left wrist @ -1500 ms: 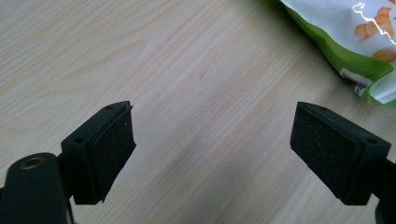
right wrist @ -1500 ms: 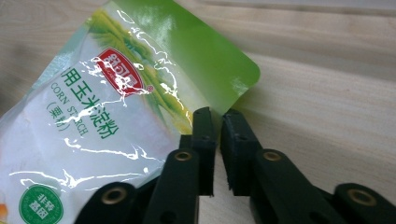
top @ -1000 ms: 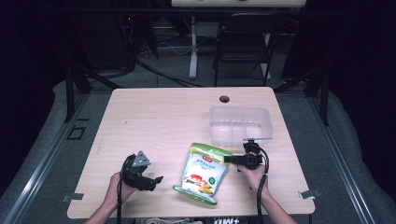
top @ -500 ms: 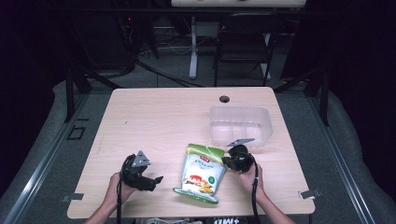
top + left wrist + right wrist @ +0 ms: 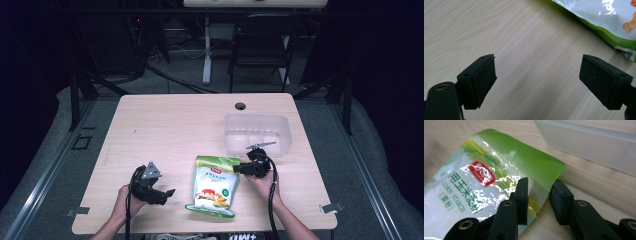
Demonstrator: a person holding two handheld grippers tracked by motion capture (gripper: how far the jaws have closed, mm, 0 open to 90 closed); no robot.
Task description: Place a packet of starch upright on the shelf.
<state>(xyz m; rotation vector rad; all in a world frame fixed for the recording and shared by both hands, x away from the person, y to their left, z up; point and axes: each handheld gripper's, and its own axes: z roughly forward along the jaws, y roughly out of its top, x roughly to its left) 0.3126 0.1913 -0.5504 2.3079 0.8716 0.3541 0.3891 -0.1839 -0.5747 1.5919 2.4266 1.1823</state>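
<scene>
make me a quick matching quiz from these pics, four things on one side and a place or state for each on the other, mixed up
Things:
1. corn starch bag
2. clear plastic bin
3. left gripper
4. right gripper

Place or state:
A. open over bare wood, nothing between its fingers
B. lying flat at the table's near edge
C. fingers straddling the bag's edge, not yet closed
D. empty, toward the table's far right

Pairs: 1-B, 2-D, 3-A, 4-C
</scene>
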